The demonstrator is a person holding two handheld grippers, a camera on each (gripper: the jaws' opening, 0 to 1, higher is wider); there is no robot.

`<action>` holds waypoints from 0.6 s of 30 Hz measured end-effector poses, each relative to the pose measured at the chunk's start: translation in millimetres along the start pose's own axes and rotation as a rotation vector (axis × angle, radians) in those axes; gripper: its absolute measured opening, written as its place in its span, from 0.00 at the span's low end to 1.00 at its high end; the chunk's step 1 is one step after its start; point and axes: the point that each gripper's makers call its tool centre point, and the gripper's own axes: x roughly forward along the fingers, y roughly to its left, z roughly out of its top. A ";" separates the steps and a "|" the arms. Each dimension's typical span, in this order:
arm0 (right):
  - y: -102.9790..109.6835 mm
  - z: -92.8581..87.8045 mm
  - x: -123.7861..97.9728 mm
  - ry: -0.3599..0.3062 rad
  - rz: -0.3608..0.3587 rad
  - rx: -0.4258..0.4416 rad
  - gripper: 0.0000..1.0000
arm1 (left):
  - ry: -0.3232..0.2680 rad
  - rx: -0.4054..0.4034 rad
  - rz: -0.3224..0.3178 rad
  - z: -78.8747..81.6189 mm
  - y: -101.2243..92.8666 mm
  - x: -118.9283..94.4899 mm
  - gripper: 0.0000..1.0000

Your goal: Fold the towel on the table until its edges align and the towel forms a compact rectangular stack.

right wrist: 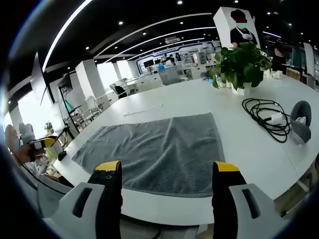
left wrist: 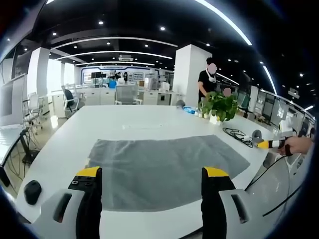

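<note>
Left gripper [left wrist: 149,174] and right gripper [right wrist: 167,169], jaws apart above the flat grey towel [left wrist: 164,167] on the white surface [left wrist: 134,122], should each pinch a near corner squarely.

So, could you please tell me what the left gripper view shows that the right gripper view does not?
Left gripper view alone: a black mouse-like object near the table's edge. Right gripper view alone: a coiled black cable lying beside a grey rounded device. Both share the flat, unfolded grey towel on the white table, the potted plant, and open jaws.
</note>
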 end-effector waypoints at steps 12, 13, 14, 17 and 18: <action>-3.5 -5.7 0.6 0.014 -0.002 0.015 0.70 | 0.022 0.004 -0.019 -0.7 -8.9 0.3 0.84; -5.1 -6.4 0.8 0.015 -0.005 0.014 0.70 | 0.023 0.004 -0.020 -0.3 -10.5 0.6 0.84; -6.8 -7.3 0.9 0.018 -0.010 0.016 0.70 | 0.022 0.005 -0.021 0.1 -11.8 0.8 0.84; -9.7 -8.8 1.1 0.021 -0.016 0.019 0.69 | 0.024 0.003 -0.024 0.8 -13.3 0.8 0.84; -13.1 -10.1 1.5 0.027 -0.019 0.022 0.69 | 0.027 0.003 -0.026 0.2 -13.9 1.1 0.84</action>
